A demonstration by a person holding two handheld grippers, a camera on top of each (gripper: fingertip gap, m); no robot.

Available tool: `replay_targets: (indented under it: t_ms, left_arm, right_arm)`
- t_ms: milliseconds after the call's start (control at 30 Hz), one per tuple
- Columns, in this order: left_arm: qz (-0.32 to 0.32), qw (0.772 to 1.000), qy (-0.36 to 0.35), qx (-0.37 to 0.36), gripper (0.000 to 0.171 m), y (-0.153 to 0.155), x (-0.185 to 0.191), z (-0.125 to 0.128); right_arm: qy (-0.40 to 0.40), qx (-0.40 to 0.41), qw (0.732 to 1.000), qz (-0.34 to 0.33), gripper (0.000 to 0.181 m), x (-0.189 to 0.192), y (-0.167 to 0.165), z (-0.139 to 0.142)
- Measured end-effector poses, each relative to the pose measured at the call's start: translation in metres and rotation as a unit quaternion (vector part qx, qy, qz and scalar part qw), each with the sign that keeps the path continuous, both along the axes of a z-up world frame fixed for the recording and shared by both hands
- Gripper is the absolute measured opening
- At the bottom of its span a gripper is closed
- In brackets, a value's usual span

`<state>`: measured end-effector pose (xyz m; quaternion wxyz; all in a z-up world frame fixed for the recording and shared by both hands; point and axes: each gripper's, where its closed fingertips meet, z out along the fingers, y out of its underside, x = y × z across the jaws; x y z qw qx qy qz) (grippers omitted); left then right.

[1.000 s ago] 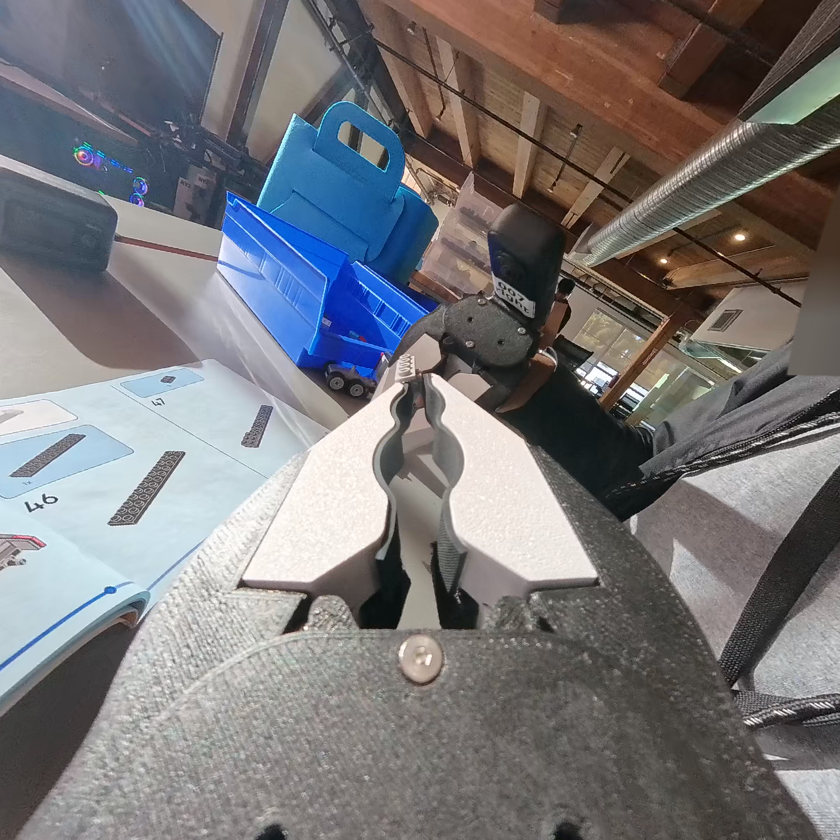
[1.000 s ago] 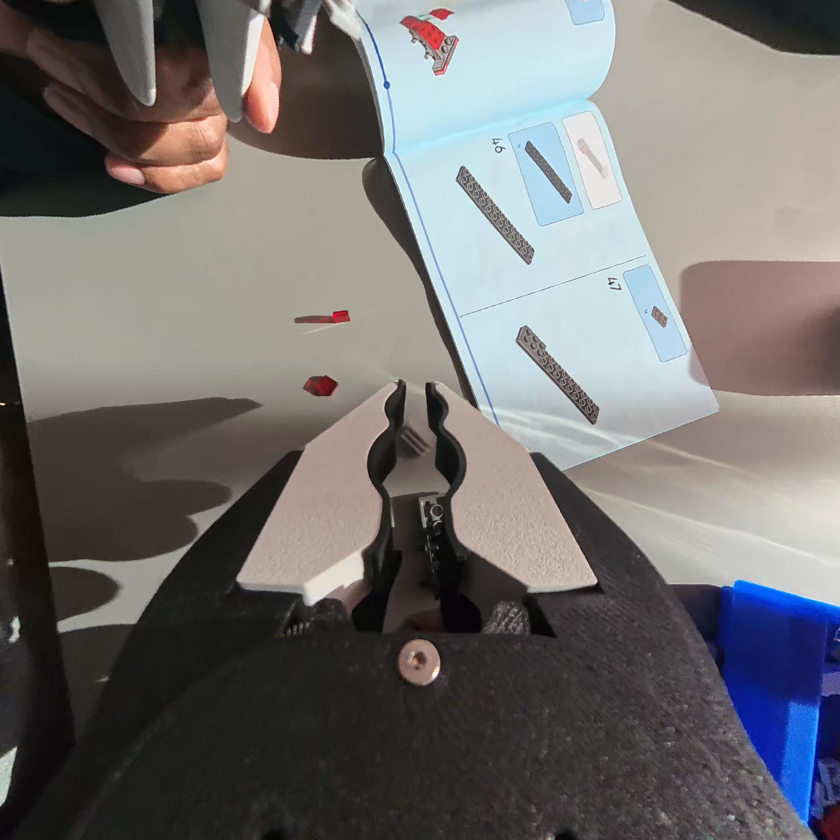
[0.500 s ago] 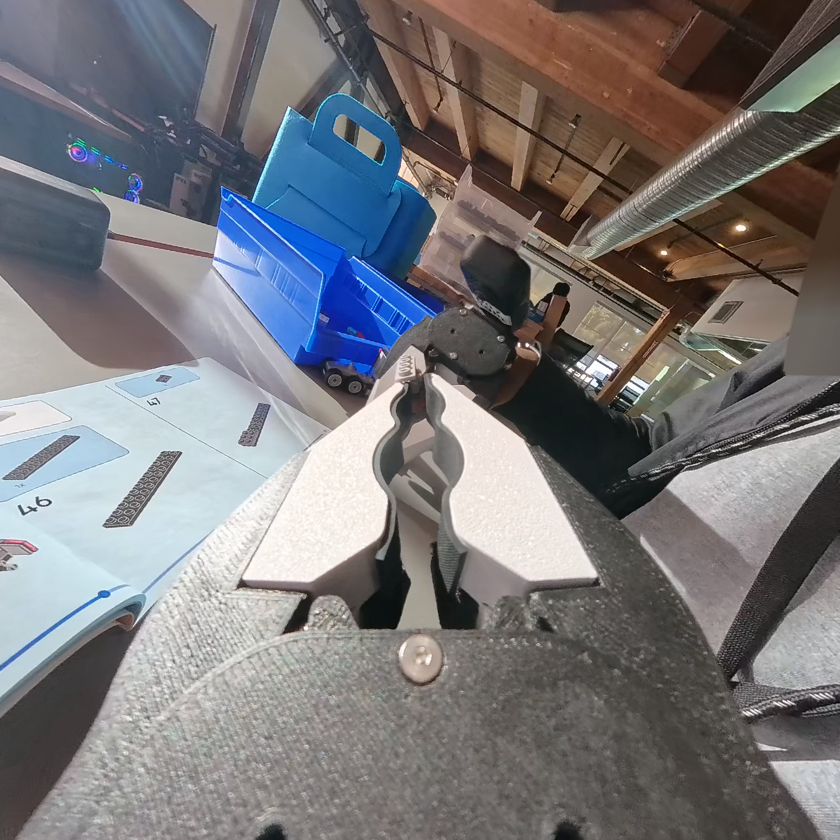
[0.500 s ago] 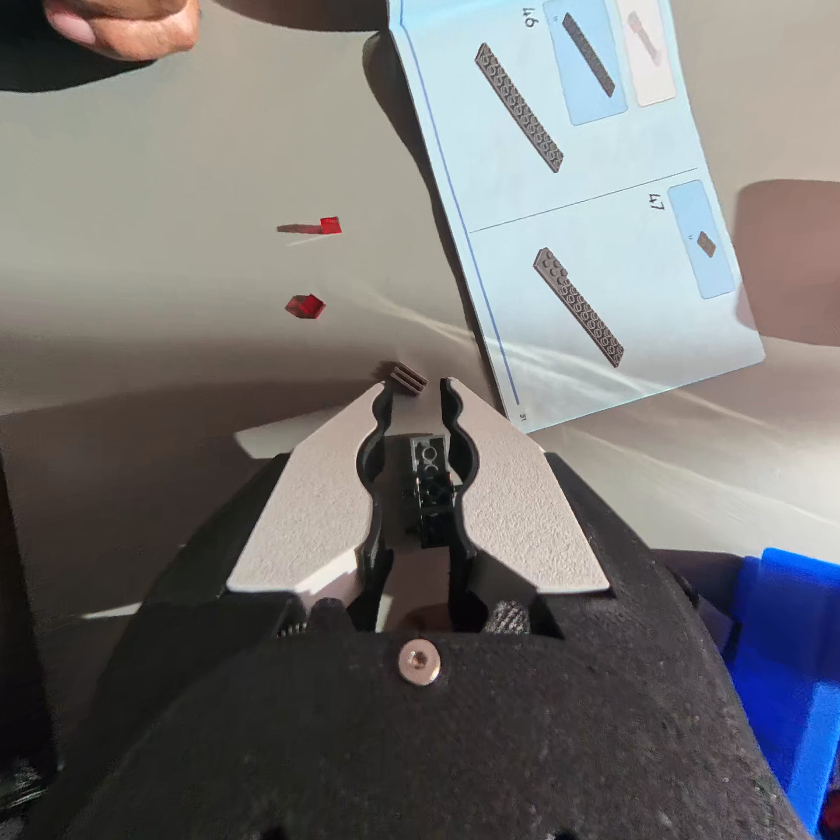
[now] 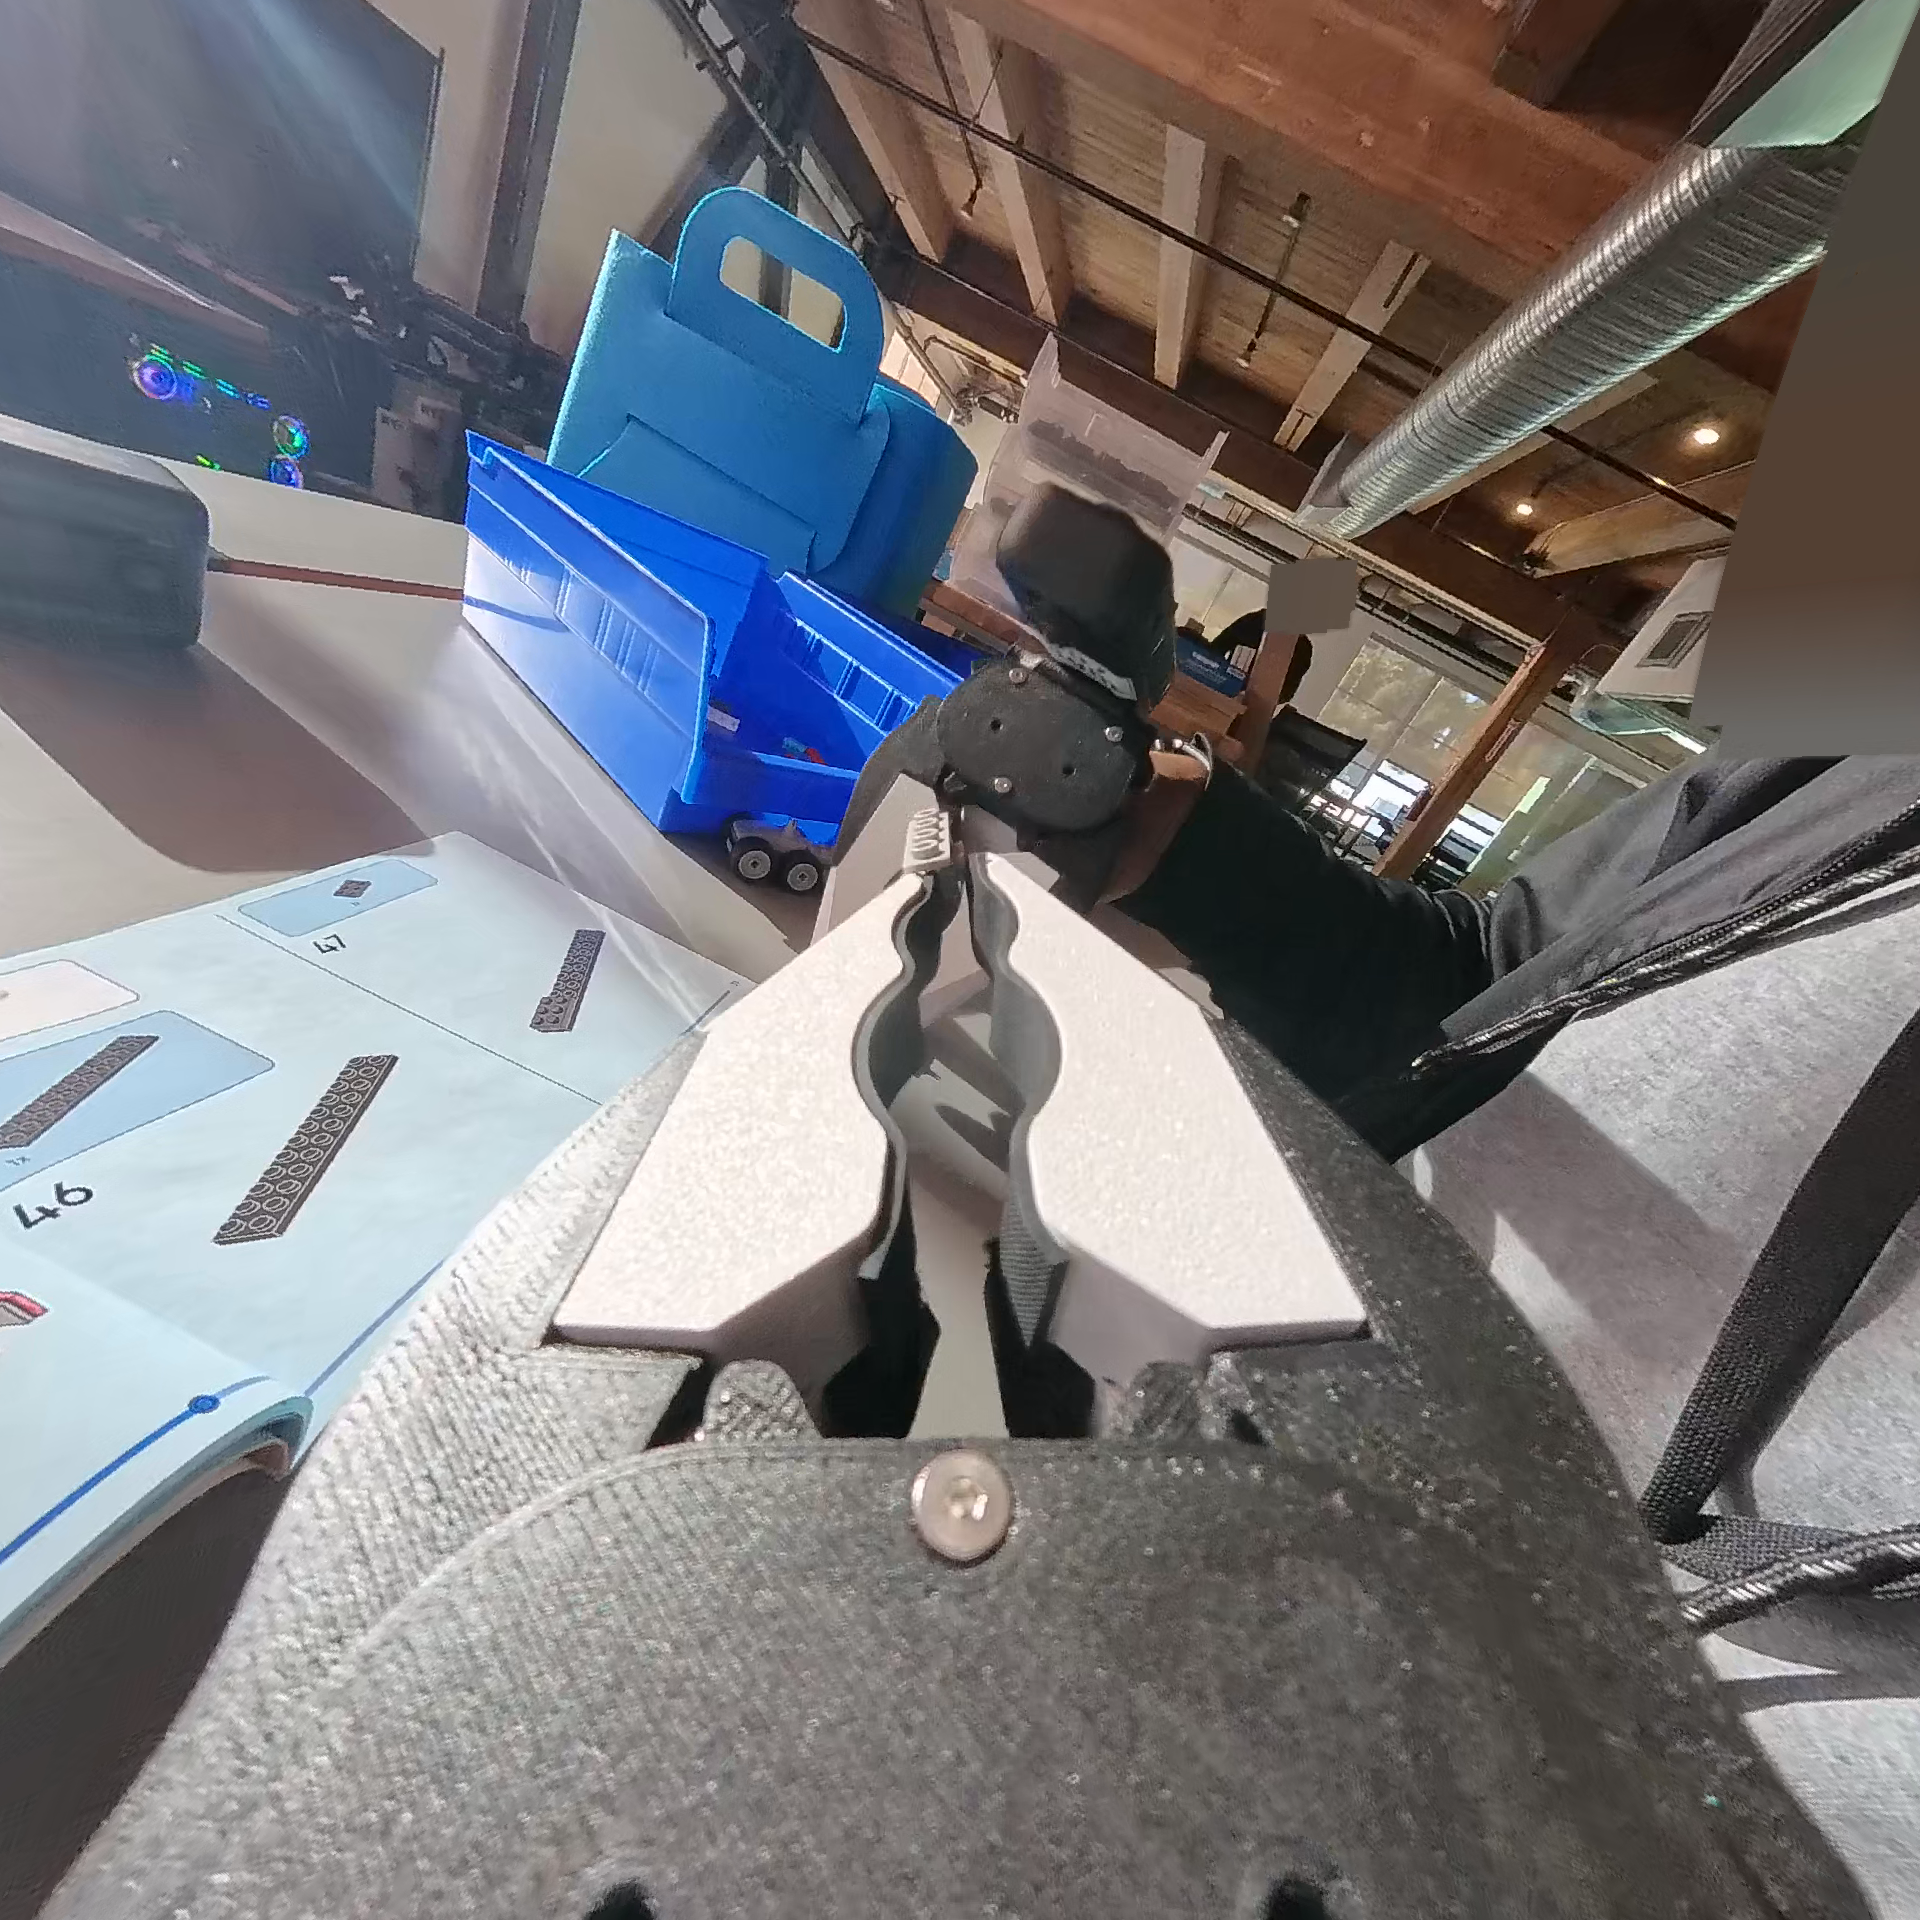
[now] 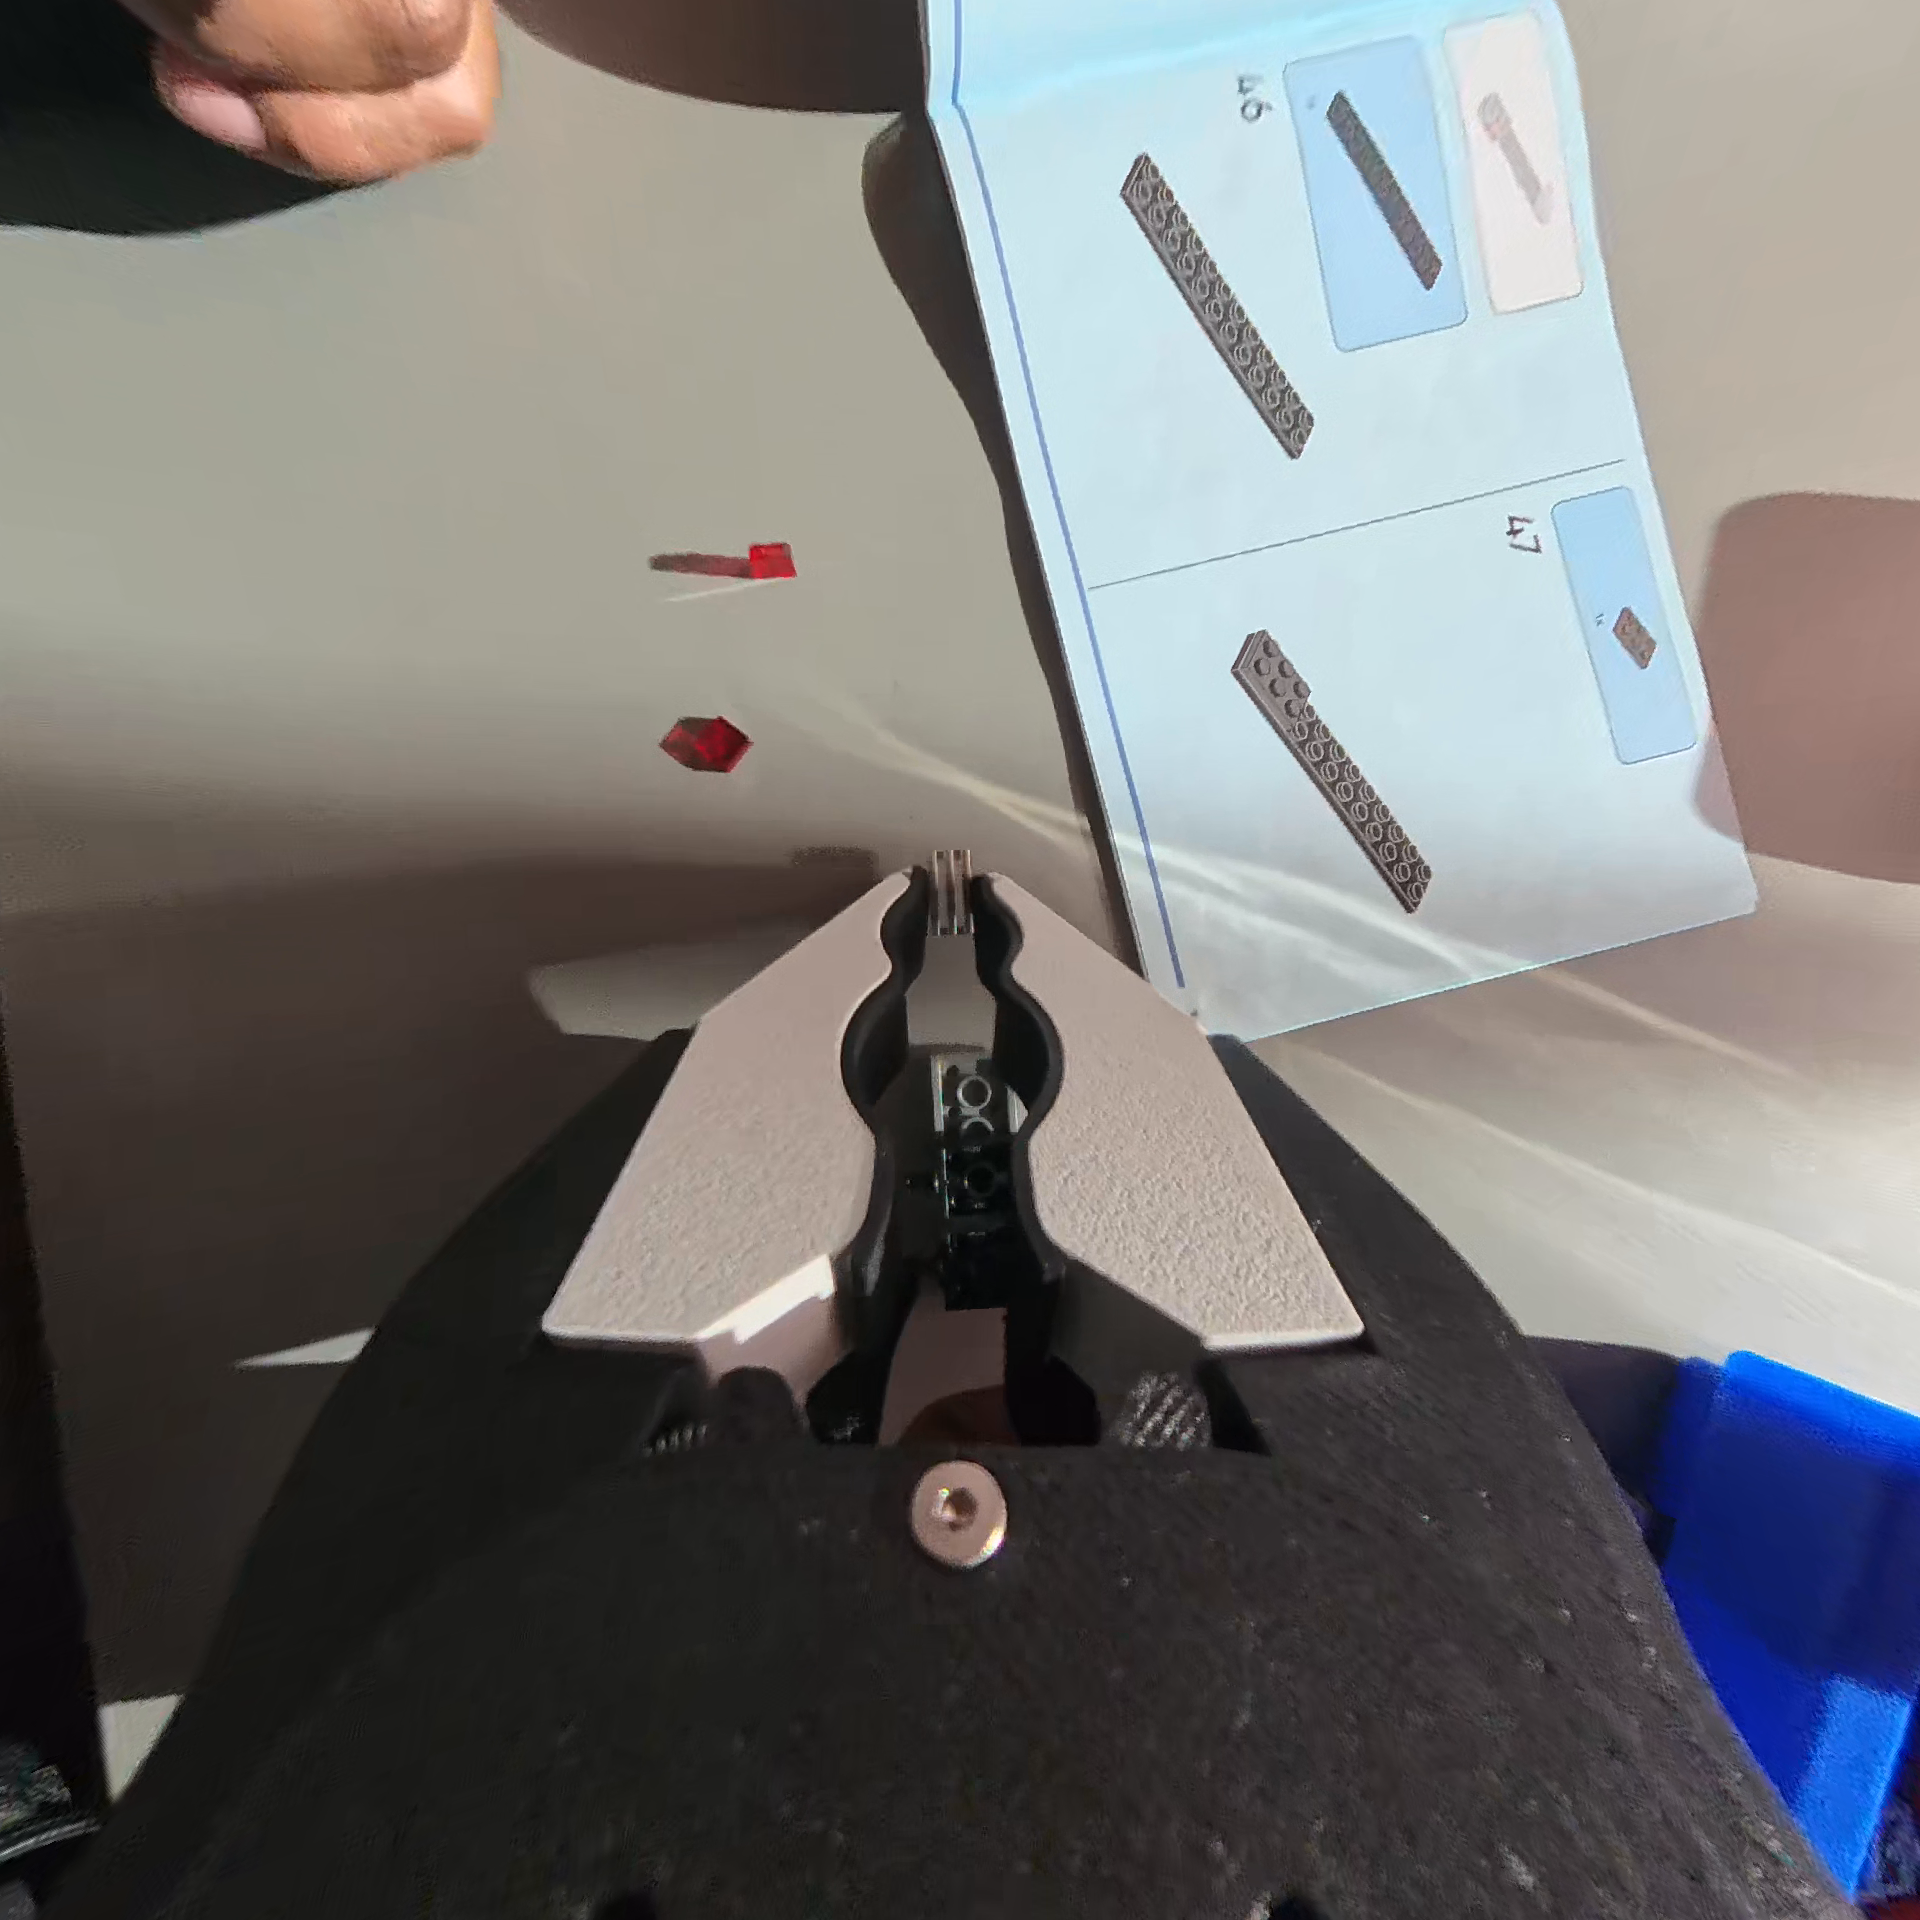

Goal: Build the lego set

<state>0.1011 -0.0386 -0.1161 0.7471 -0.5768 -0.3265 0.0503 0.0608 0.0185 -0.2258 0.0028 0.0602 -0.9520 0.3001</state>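
From my left camera, the open instruction booklet (image 5: 291,1091) lies flat at far left, glossy pale-blue pages with printed step numbers and drawings of long studded plates. Behind it stands a ribbed blue plastic bin (image 5: 665,665) with a felt-like blue bag (image 5: 769,416) above, and a small wheeled lego vehicle (image 5: 774,854) at the bin's foot. My left gripper (image 5: 948,902), matte grey fingers in a grainy black housing, is nearly closed; I cannot tell if it holds anything.

On the right camera, two translucent red pieces (image 6: 707,744) sit apart on the smooth grey table (image 6: 416,416). My right gripper (image 6: 948,896) is clenched on a small ridged grey lego piece (image 6: 950,891) at its tips.
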Motion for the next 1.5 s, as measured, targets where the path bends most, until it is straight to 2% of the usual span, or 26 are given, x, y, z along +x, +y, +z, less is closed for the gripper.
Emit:
replay_targets:
  t_ms: [100, 300, 433, 733, 1500]
  left_arm:
    - [0.002, 1.0, 0.016, -0.014, 0.006, 0.001, 0.002, 0.001]
    - [0.01, 0.997, 0.06, -0.052, 0.006, 0.004, 0.007, 0.002]
    - [0.017, 0.992, 0.097, -0.084, 0.006, 0.008, 0.01, 0.003]
    - [0.024, 0.974, 0.169, -0.147, 0.006, 0.019, 0.018, 0.001]
    - [0.019, 0.971, 0.188, -0.15, 0.006, 0.021, 0.022, 0.004]
  right_arm:
    - [-0.002, -0.038, 0.999, 0.003, 0.01, 0.003, -0.008, 0.026]
    - [-0.022, -0.129, 0.99, 0.061, 0.01, 0.028, -0.031, 0.105]
    - [-0.04, -0.15, 0.982, 0.103, 0.01, 0.048, -0.043, 0.133]
    - [-0.035, -0.133, 0.981, 0.139, 0.01, 0.064, -0.055, 0.133]
    - [-0.042, -0.125, 0.98, 0.149, 0.014, 0.067, -0.055, 0.124]
